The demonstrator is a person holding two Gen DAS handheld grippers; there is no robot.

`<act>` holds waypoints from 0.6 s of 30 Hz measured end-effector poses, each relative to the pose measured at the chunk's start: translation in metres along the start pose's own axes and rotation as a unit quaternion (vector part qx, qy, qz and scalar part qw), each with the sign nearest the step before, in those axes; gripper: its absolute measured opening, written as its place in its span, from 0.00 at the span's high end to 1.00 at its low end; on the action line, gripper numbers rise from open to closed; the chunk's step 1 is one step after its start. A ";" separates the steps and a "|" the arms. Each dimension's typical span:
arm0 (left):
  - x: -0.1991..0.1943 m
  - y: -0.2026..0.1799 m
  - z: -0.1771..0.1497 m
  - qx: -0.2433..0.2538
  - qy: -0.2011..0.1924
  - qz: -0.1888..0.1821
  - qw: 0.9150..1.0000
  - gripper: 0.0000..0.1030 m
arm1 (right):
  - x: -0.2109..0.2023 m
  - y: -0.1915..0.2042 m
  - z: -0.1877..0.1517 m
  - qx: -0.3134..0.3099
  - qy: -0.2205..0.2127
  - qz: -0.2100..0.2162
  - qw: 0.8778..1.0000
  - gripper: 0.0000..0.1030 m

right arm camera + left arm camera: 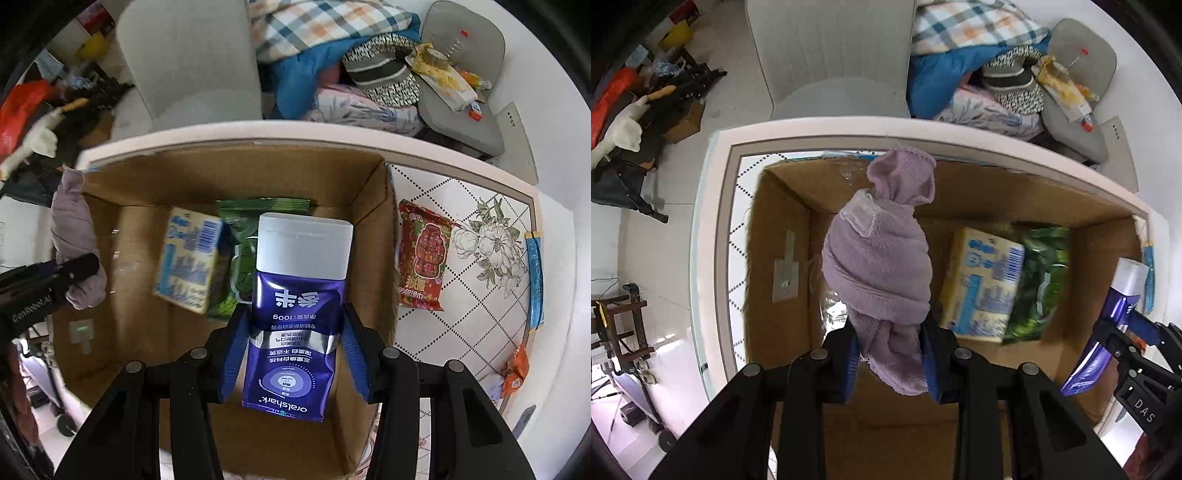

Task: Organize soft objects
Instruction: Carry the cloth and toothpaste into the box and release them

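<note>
My left gripper (891,350) is shut on a rolled purple towel (881,266) and holds it above the open cardboard box (783,229). My right gripper (293,350) is shut on a blue toothpaste tube (295,332) with a white cap, held over the same box (369,206). The towel also shows at the left of the right wrist view (74,236), and the tube at the right of the left wrist view (1108,332). Inside the box lie a yellow and blue pack (982,284) and a green bag (1041,280).
The box stands on a white-rimmed patterned table (480,258). A red snack bag (423,258) lies right of the box, with a blue strip (535,280) and an orange packet (515,373) nearer the edge. Beyond the table are a pile of bedding (971,55) and a grey chair (1078,92).
</note>
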State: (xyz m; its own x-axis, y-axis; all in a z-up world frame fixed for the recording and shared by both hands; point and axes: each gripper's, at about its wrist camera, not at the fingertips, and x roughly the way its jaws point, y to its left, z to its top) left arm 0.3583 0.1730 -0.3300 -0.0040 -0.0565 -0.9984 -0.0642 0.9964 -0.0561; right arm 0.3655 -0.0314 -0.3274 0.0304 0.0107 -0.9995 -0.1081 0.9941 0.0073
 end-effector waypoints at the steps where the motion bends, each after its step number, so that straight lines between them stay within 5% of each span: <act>1: 0.007 -0.001 0.003 0.005 0.006 0.000 1.000 0.74 | 0.009 0.001 0.003 0.000 0.006 -0.007 1.000 0.50; 7: 0.023 -0.003 0.011 0.011 0.025 0.006 1.000 0.68 | 0.032 0.003 0.016 0.010 0.024 -0.036 0.999 0.49; 10: 0.022 -0.001 0.015 0.002 0.028 -0.002 1.000 0.39 | 0.036 0.001 0.020 0.021 0.030 -0.035 0.999 0.48; 12: 0.017 0.001 0.015 -0.003 0.019 -0.004 1.000 0.14 | 0.032 0.000 0.020 0.025 0.023 -0.035 0.999 0.28; 17: 0.000 0.009 0.008 -0.015 -0.009 0.001 1.000 0.08 | 0.012 -0.001 0.018 0.026 0.002 -0.020 0.999 0.19; 18: -0.003 0.010 0.005 -0.016 -0.013 0.000 1.000 0.08 | 0.008 0.000 0.017 0.026 0.000 -0.015 1.000 0.10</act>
State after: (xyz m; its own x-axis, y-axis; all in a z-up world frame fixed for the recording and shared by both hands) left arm 0.3622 0.1838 -0.3276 0.0222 -0.0551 -0.9982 -0.0966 0.9937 -0.0570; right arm 0.3829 -0.0299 -0.3350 0.0335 -0.0199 -0.9992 -0.0561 0.9982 -0.0217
